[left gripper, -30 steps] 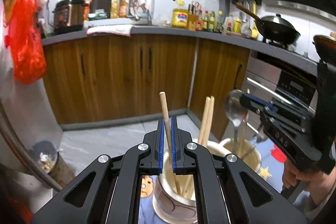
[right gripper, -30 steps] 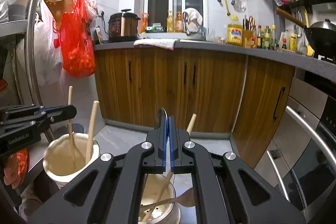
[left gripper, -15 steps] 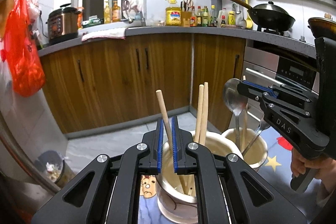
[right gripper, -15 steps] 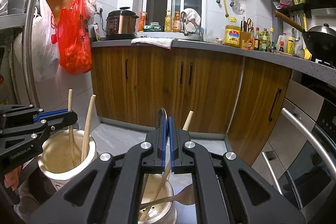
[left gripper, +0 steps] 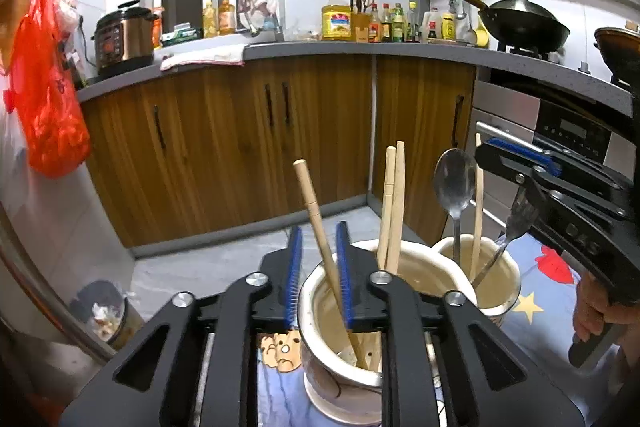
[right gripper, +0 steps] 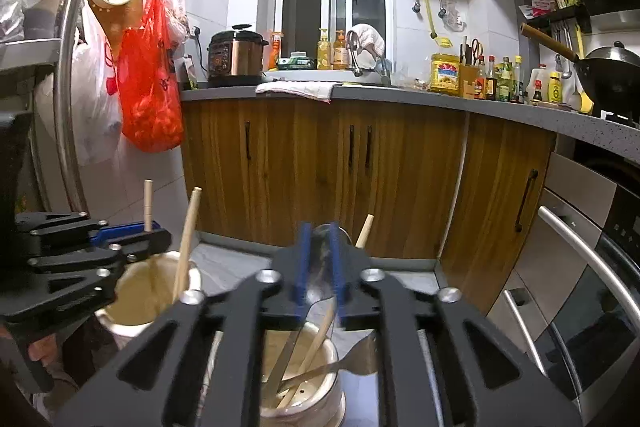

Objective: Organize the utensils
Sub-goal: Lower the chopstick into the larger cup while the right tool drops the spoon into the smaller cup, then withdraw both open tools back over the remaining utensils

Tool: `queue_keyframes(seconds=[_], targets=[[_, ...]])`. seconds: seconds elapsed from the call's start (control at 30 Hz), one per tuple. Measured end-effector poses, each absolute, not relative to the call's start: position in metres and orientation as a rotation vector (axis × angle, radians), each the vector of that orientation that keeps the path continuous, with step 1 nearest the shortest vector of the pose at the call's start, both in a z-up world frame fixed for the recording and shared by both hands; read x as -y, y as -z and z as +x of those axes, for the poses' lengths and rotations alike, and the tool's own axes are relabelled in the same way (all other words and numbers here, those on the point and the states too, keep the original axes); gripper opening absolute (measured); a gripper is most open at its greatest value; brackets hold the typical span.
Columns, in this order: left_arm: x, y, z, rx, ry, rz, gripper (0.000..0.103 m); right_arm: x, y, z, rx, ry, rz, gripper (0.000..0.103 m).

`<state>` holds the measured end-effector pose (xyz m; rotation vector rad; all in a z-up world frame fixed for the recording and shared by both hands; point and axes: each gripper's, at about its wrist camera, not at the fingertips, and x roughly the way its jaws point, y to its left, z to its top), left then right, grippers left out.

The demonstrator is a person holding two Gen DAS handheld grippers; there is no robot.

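Observation:
My left gripper (left gripper: 318, 231) hangs over a white ceramic pot (left gripper: 320, 367), its jaws opening. A wooden chopstick (left gripper: 310, 195) stands loose between the blue pads, its lower end in the pot beside a pair of chopsticks (left gripper: 394, 207). My right gripper (right gripper: 320, 231), also opening, is above a second pot (right gripper: 320, 399). A blurred metal spoon (right gripper: 322, 251) sits between its pads and they do not press it. From the left wrist the spoon (left gripper: 454, 183) stands bowl-up in that pot (left gripper: 500, 291), with a chopstick (left gripper: 478, 219) and a fork (left gripper: 516, 223).
Both pots stand on a blue patterned cloth (left gripper: 528, 307). A hand (left gripper: 592, 311) holds the right gripper's handle. Wooden cabinets (right gripper: 360, 167) run across the back and an oven (right gripper: 580, 267) is at the right. A trash bin (left gripper: 104, 311) sits on the floor at the left.
Both grippers' jaws have parted. The left pads have come off the chopstick, which now leans in its pot. The right pads have let go of the spoon.

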<state>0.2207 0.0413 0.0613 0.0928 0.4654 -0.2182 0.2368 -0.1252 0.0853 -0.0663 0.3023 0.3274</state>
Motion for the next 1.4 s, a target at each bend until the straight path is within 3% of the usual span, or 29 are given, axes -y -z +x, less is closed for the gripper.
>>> queue_keyframes(seconds=[0.13, 0.17, 0.27, 0.43, 0.63, 0.83, 1.4], targets=[[-0.042, -0.062, 0.220, -0.461, 0.215, 0.095, 0.026, 0.134, -0.091, 0.223, -0.293, -0.330, -0.046, 0.030], [-0.042, -0.062, 0.220, -0.460, 0.212, 0.096, 0.028, 0.136, -0.092, 0.220, -0.292, -0.329, -0.040, 0.039], [-0.042, -0.063, 0.219, -0.457, 0.209, 0.089, 0.040, 0.144, -0.095, 0.207, -0.287, -0.344, -0.003, 0.057], [-0.045, -0.078, 0.213, -0.426, 0.182, 0.081, 0.065, 0.153, -0.100, 0.188, -0.290, -0.359, 0.015, 0.074], [-0.049, -0.105, 0.189, -0.426, 0.164, 0.036, 0.080, 0.165, -0.110, 0.168, -0.317, -0.360, 0.017, 0.097], [-0.046, -0.119, 0.145, -0.446, 0.136, 0.031, 0.094, 0.176, -0.110, 0.143, -0.355, -0.346, 0.024, 0.098], [-0.046, -0.055, 0.068, -0.600, 0.140, -0.061, 0.097, 0.161, -0.030, 0.093, -0.627, -0.414, -0.144, 0.097]])
